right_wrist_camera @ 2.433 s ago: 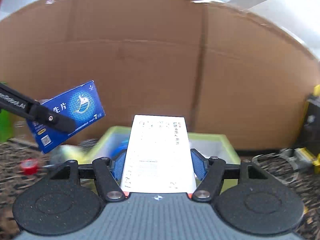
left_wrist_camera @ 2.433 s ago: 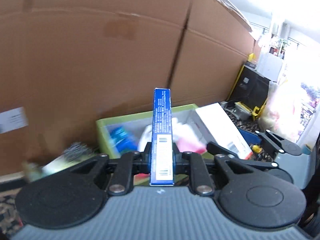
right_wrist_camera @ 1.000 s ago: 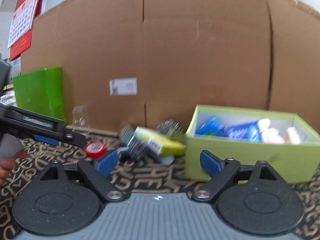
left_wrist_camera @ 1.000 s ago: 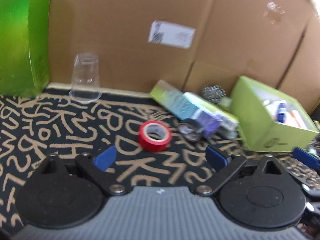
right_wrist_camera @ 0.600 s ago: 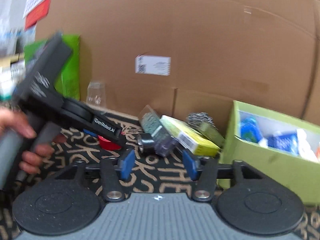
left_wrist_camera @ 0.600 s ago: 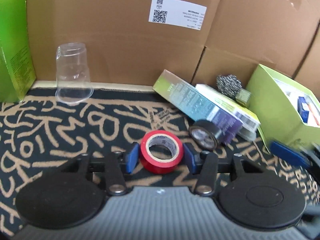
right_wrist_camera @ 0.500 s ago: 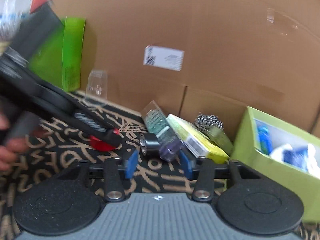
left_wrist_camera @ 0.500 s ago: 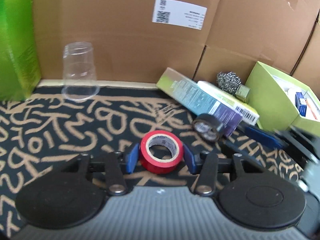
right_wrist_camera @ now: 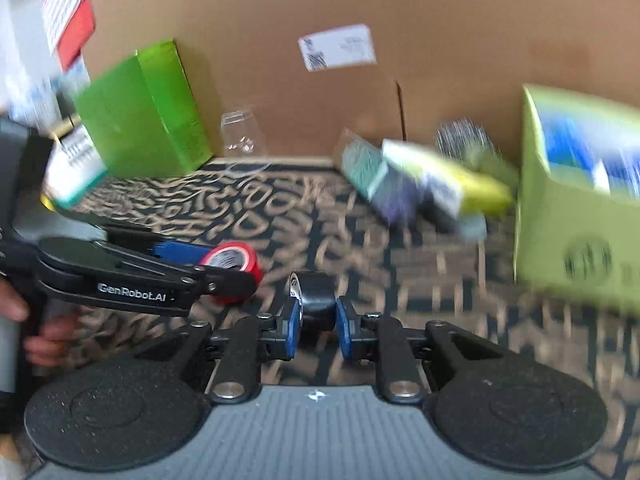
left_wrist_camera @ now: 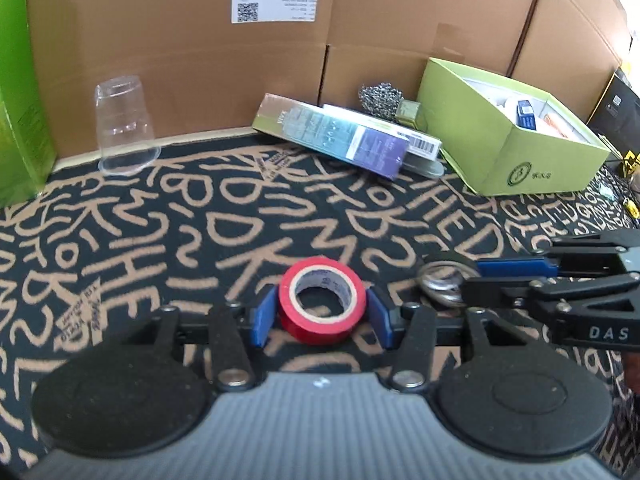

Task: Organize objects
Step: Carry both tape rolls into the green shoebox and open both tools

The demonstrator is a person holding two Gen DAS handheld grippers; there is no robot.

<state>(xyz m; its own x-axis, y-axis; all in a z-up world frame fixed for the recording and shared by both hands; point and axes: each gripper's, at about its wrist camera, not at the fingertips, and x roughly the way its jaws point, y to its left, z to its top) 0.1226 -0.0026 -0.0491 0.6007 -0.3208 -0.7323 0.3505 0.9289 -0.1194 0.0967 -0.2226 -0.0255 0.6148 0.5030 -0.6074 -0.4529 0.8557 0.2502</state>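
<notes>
My left gripper (left_wrist_camera: 322,318) is shut on a red tape roll (left_wrist_camera: 322,303) over the patterned mat. My right gripper (right_wrist_camera: 317,327) is shut on a black tape roll (right_wrist_camera: 316,297); it shows in the left wrist view (left_wrist_camera: 442,282) at the right, held by the right gripper's fingers (left_wrist_camera: 516,269). The red roll and left gripper show in the right wrist view (right_wrist_camera: 234,261) at the left. A light green open box (left_wrist_camera: 502,148) holding several packets stands at the back right.
Two long cartons (left_wrist_camera: 336,140) and a steel scourer (left_wrist_camera: 380,98) lie against the cardboard wall (left_wrist_camera: 200,40). An upturned clear cup (left_wrist_camera: 122,124) stands at the back left beside a tall green box (left_wrist_camera: 18,100). The right wrist view is blurred.
Both grippers dropped their boxes in the green box, swung left, and closed: the left on the red roll, the right on the black roll, which has left the cartons.
</notes>
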